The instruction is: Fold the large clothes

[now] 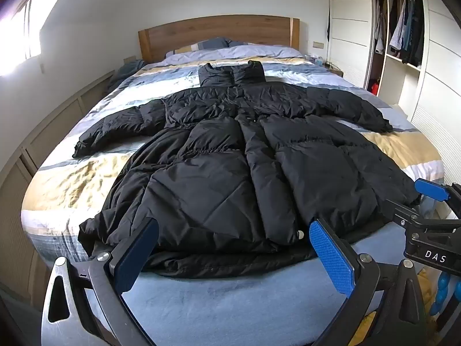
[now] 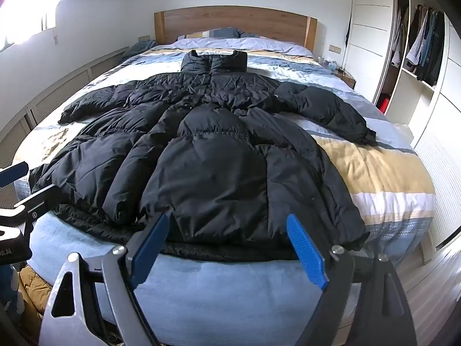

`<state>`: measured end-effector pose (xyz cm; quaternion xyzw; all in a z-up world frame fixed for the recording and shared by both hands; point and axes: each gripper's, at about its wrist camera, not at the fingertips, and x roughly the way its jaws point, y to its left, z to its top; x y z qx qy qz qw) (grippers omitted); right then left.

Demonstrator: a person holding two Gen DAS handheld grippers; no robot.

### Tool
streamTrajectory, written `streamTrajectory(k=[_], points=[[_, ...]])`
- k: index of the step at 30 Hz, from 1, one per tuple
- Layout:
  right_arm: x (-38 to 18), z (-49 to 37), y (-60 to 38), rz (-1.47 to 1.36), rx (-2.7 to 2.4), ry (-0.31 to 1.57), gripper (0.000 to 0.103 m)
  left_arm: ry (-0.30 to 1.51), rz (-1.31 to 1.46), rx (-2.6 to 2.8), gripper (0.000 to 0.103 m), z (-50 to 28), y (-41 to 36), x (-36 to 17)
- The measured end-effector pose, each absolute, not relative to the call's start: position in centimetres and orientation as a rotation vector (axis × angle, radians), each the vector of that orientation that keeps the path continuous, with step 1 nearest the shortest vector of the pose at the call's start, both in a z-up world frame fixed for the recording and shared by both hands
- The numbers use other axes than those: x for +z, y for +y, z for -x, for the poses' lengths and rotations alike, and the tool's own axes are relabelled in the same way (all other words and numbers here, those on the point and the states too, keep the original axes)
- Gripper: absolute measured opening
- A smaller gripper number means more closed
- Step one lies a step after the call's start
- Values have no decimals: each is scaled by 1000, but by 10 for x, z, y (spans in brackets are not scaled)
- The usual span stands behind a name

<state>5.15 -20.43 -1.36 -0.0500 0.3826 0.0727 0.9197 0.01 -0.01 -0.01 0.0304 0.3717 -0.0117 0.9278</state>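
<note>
You are holding both grippers wide apart above the foot edge of the bed (image 1: 201, 302), and neither is gripping anything. The coat (image 1: 230, 150) is lying spread flat down the middle of the bed, collar toward the headboard (image 1: 219, 31), hem reaching the foot edge, sleeves stretching toward the two side edges. Your left gripper (image 1: 233, 255) is hovering near the hem's left half; your right gripper (image 2: 227, 250) is hovering near its right half, pads clear of the fabric.

Home bedroom: bed (image 1: 403, 150), wooden headboard (image 1: 219, 33), open wardrobe (image 1: 403, 37).
</note>
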Motion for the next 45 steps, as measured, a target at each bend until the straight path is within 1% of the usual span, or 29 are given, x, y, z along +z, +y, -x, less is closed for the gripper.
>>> streamTrajectory(k=[8,11,15,45], points=[[-16,-53,-205,101,149,789,84,769,-55,-23,103,0,1,-1],[-8,-46,-208,103,143,789,84,778,-48,-28,103,-2,-7,-6],[-19,-53,-204,102,148,801,84,791,-41,-36,103,0,-11,-9],[-25,-85,-195,87,172,878,84,835,50,-51,103,-29,26,-19]])
